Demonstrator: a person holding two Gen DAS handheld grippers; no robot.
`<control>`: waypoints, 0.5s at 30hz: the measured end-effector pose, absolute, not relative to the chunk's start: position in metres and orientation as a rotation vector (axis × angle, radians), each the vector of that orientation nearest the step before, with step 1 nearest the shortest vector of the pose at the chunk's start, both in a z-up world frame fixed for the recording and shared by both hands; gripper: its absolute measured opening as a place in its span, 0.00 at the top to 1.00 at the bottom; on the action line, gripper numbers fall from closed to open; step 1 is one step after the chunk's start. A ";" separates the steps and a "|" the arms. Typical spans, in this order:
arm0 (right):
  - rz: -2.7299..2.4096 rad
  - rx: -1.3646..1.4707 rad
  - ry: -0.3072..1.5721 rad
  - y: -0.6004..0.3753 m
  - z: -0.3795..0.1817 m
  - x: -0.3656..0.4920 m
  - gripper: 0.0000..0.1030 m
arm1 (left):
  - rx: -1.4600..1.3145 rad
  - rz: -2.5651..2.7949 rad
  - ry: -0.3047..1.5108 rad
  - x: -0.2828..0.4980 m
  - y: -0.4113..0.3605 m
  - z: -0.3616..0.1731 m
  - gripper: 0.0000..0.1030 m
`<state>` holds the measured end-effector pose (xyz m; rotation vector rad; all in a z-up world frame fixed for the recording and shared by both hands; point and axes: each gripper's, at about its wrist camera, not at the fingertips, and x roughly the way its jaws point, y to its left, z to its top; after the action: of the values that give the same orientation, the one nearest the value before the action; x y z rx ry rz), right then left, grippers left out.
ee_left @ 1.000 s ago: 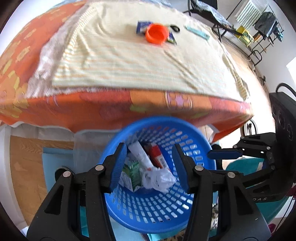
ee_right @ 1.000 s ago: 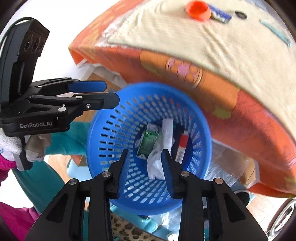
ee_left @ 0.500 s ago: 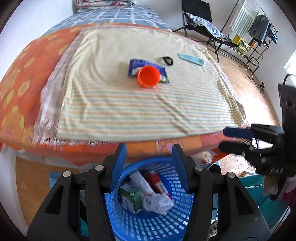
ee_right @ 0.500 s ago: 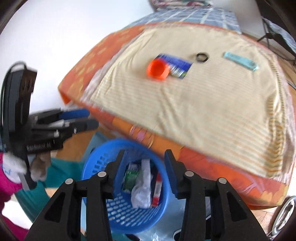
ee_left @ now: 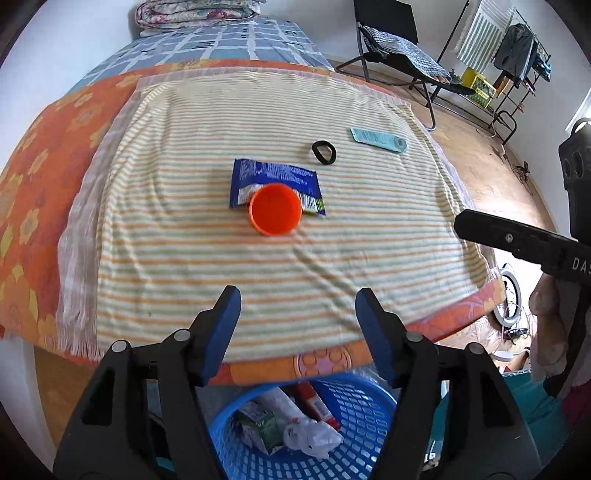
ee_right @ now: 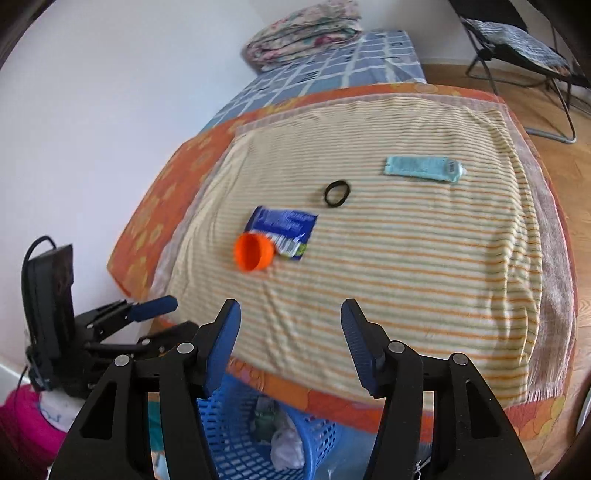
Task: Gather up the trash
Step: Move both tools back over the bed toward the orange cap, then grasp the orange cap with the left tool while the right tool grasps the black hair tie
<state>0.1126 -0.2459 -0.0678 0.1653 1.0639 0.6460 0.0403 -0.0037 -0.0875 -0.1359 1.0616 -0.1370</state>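
A striped towel [ee_left: 258,266] covers the bed, and on it lie an orange cup [ee_left: 275,209] on its side, a blue wrapper [ee_left: 273,177] under it, a black hair band [ee_left: 324,152] and a pale blue packet [ee_left: 378,139]. The same cup [ee_right: 254,252], wrapper [ee_right: 286,229], band [ee_right: 337,192] and packet [ee_right: 423,168] show in the right wrist view. Below the bed edge stands a blue basket [ee_left: 354,413] with cartons and crumpled plastic inside. My left gripper [ee_left: 297,325] and my right gripper [ee_right: 290,332] hover over the near towel edge, jaws opening, nothing between them.
An orange flowered sheet [ee_left: 33,192] and a blue checked cover [ee_left: 221,40] lie under the towel, with folded bedding [ee_right: 306,26] at the head. A folding chair [ee_left: 399,40] and a clothes rack [ee_left: 513,55] stand on the wooden floor at the right. A white wall [ee_right: 92,110] runs along the left.
Both grippers have risen from over the basket to the bed's near edge, so the towel and its litter now fill the views. Both pairs of jaws have spread wider.
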 end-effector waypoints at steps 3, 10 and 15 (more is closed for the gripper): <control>0.629 0.160 1.057 -0.245 -0.070 0.124 0.46 | -0.136 -0.133 1.073 0.052 -0.005 -0.092 0.35; 0.623 0.241 1.077 -0.240 -0.075 0.162 0.46 | -0.105 -0.119 1.087 0.078 -0.008 -0.101 0.36; 0.620 0.232 1.076 -0.228 -0.076 0.184 0.46 | -0.112 -0.113 1.105 0.099 -0.006 -0.109 0.36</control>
<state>0.1839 -0.2284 -0.0757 0.2319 1.0760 0.6201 0.0992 -0.0056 -0.1087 -0.1118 1.1051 -0.1129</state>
